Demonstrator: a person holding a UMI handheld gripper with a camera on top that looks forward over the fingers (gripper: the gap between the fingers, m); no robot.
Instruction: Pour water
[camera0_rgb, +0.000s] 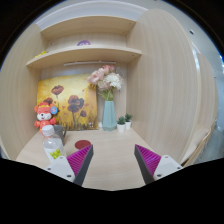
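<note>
A clear plastic water bottle (52, 150) with a pale cap stands on the wooden desk (110, 150), just left of my left finger. A small dark red cup (81, 146) sits behind the tip of that finger. My gripper (112, 160) is open and empty, with its two magenta pads (148, 158) wide apart over bare desk. Nothing stands between the fingers.
At the back of the desk stand a teal vase of pink flowers (108, 112), a small potted plant (124, 123), a flower painting (66, 101) and an orange stuffed toy (44, 118). Wooden shelves (85, 55) hang above. A wooden side panel (165, 90) closes the right.
</note>
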